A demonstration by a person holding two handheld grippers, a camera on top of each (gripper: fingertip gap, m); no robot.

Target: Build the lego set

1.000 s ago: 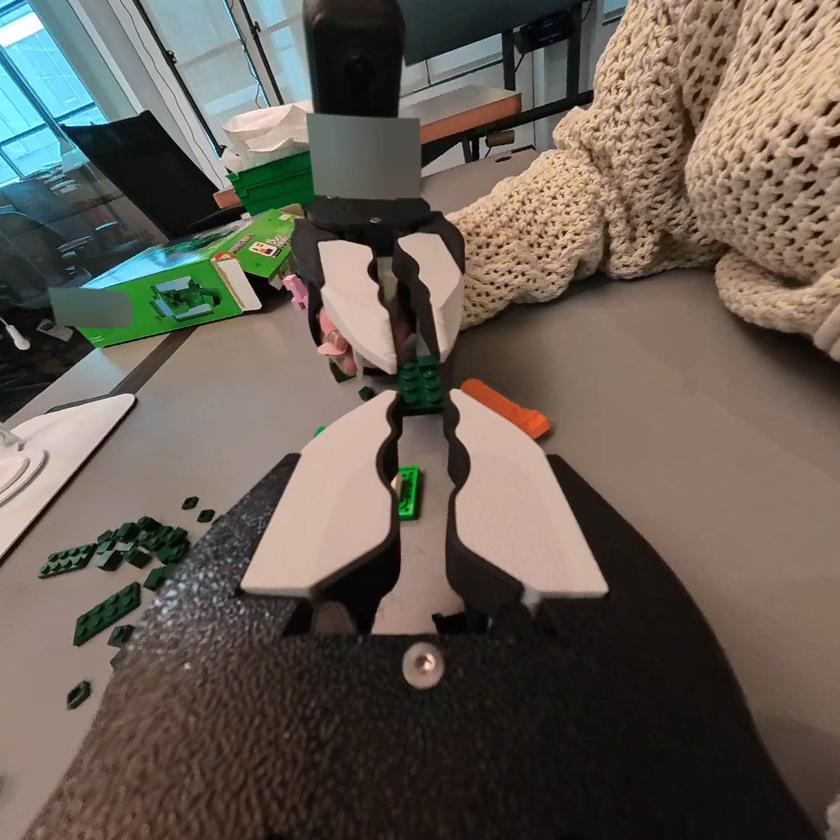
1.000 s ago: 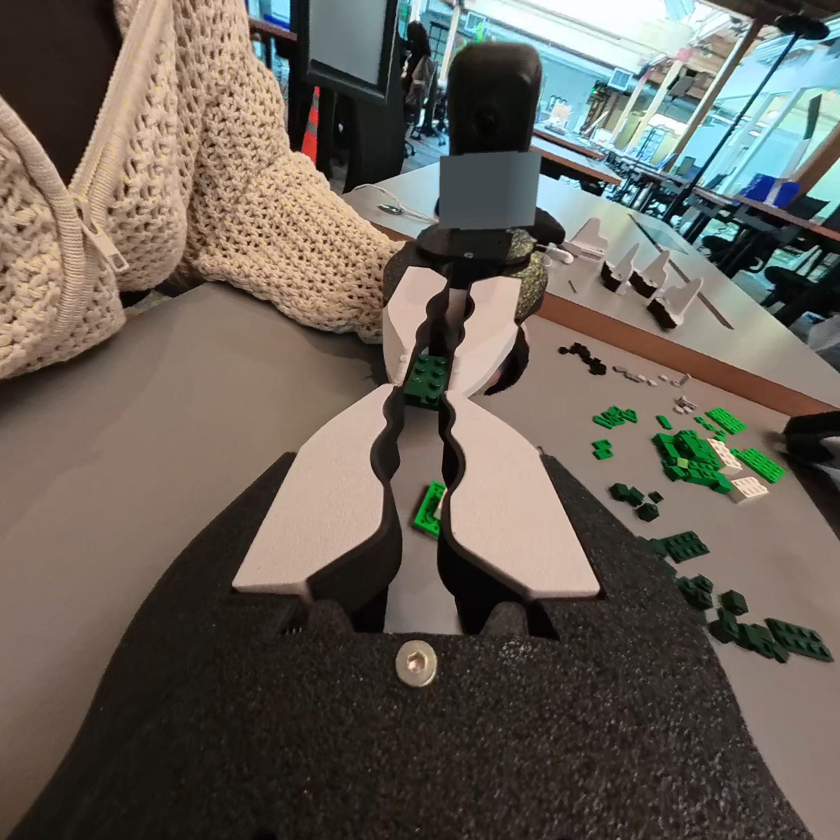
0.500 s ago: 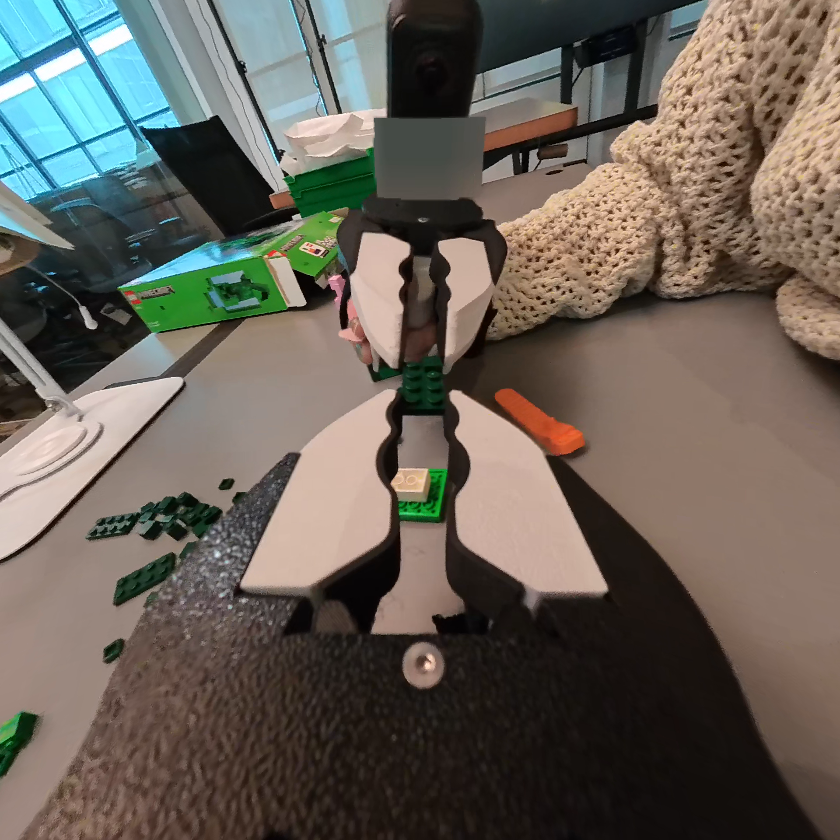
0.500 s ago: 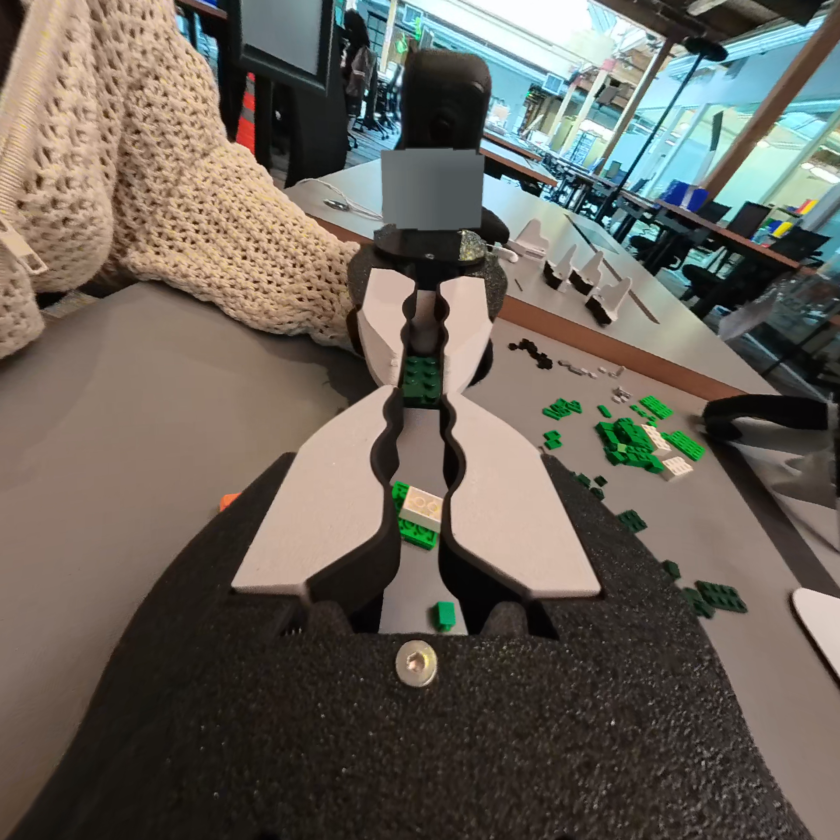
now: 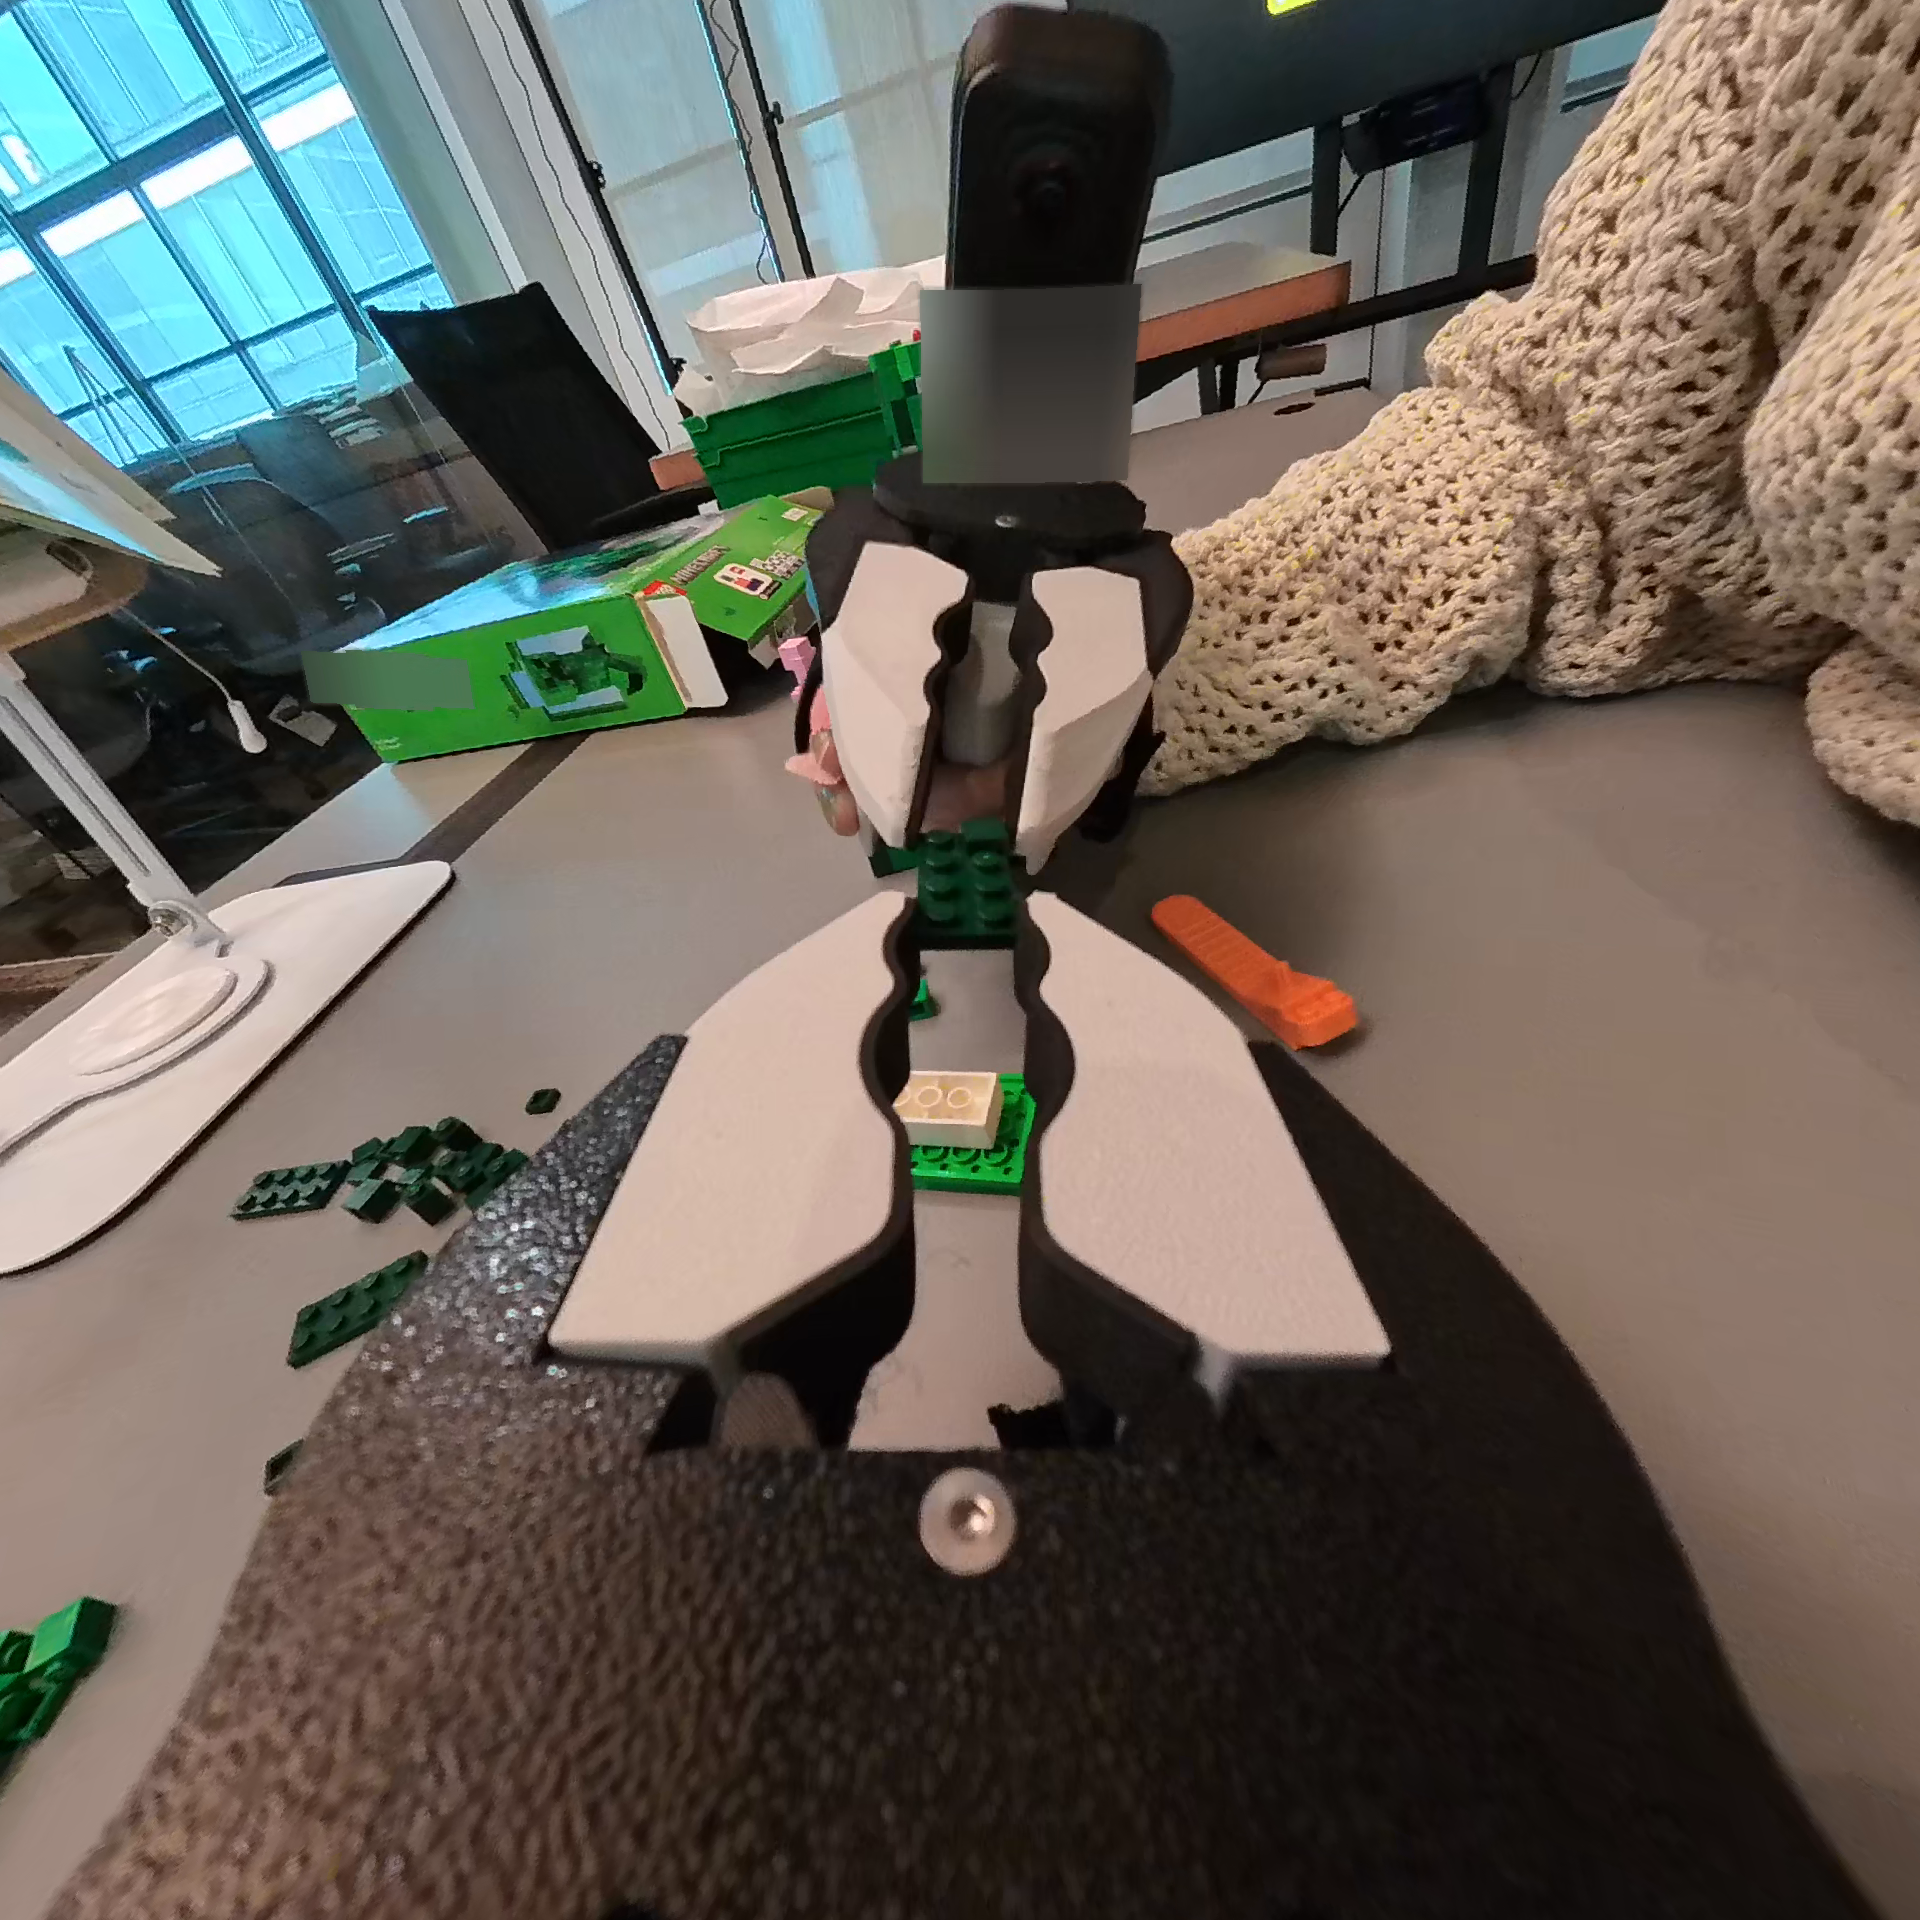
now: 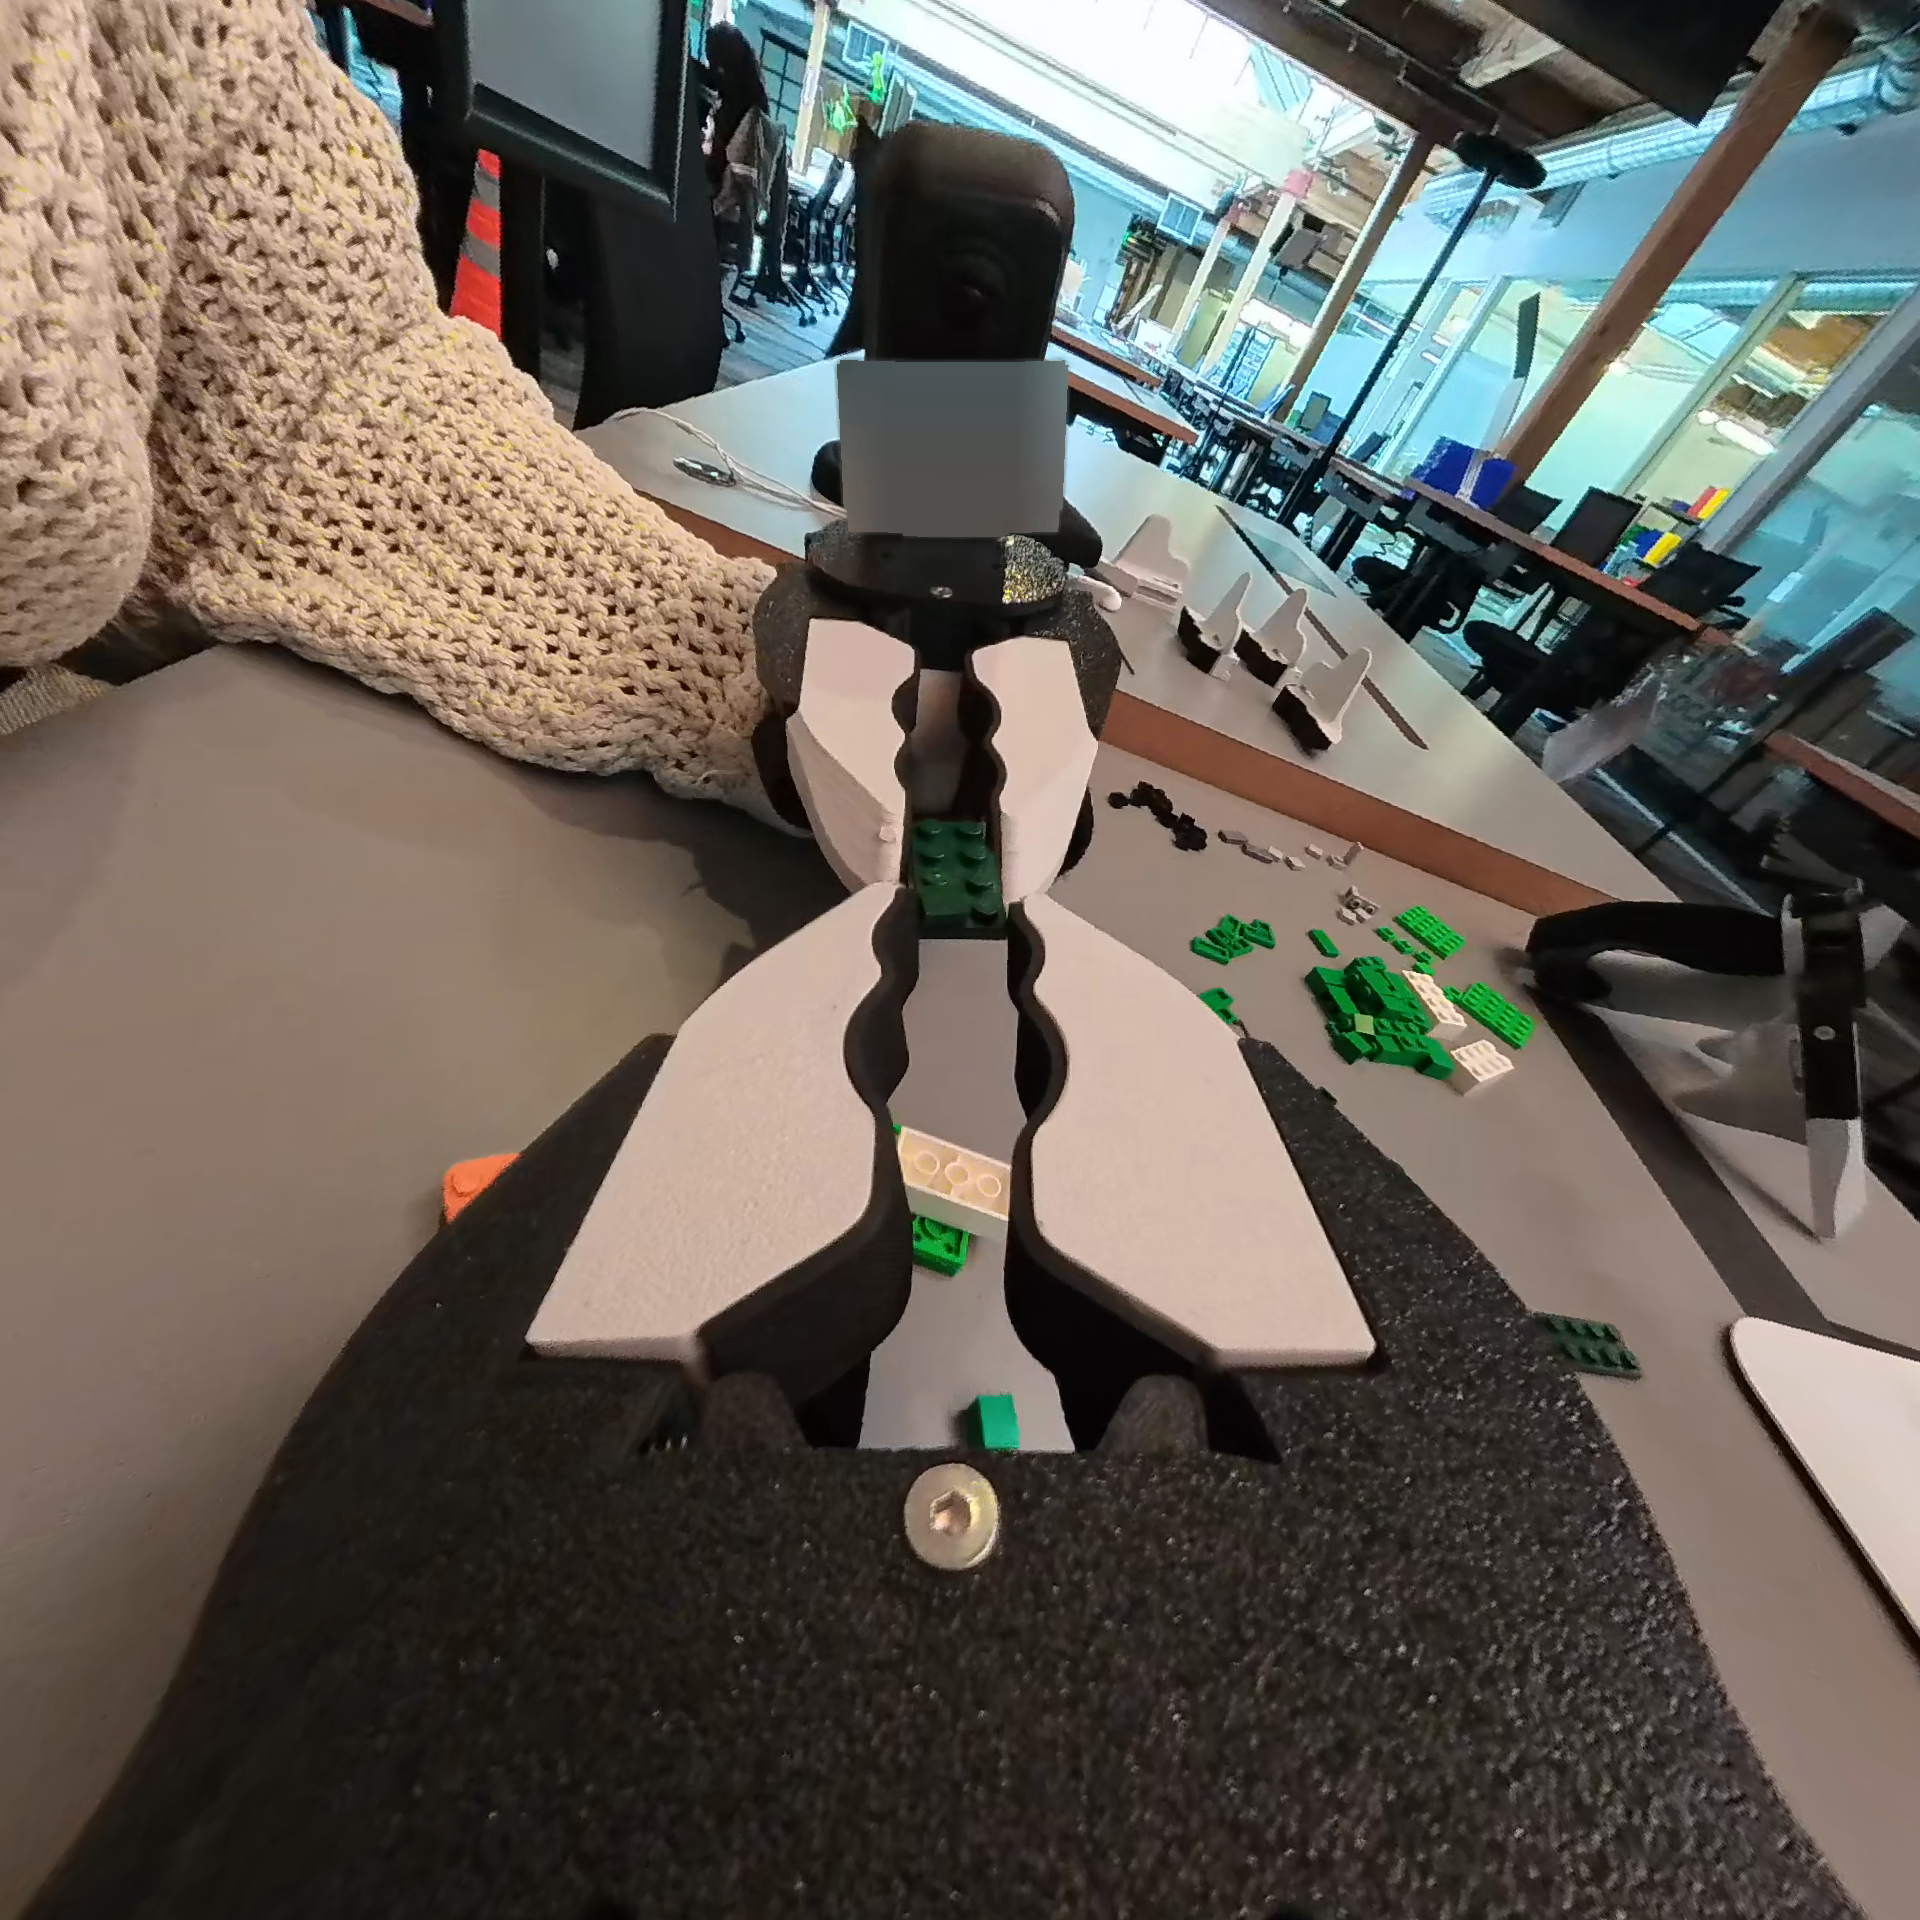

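Here, the two grippers meet tip to tip above the grey bench (image 5: 1558, 935), each clamped on an opposite end of one dark green brick (image 5: 966, 883). In the left wrist view, the left gripper (image 5: 964, 920) points forward and level, its white fingers (image 5: 790, 1122) drawn in until the tips pinch the brick's near end; the right gripper (image 5: 971, 831) faces it from beyond, tilted down toward the brick, its fingers likewise closed on the far end. A cream knitted sleeve (image 5: 1455, 582) lies along the bench behind that gripper. The right wrist view shows the mirrored arrangement: right gripper (image 6: 961, 920) near, left gripper (image 6: 951, 831) beyond, the brick (image 6: 956, 873) held clear of the bench between them.

Directly below the grippers, a white brick (image 5: 948, 1110) sits on a bright green plate (image 5: 971, 1158) resting on the bench. An orange separator tool (image 5: 1252, 971) lies to the right in the left wrist view. Loose dark green plates (image 5: 384, 1184) are scattered toward the left edge beside a white lamp base (image 5: 187, 1029). A mixed pile of green and white pieces (image 6: 1392, 1008) lies near the bench's far edge in the right wrist view.

A green set box (image 5: 540, 655) lies on its side at the far left edge; it bears printed lettering and a picture.
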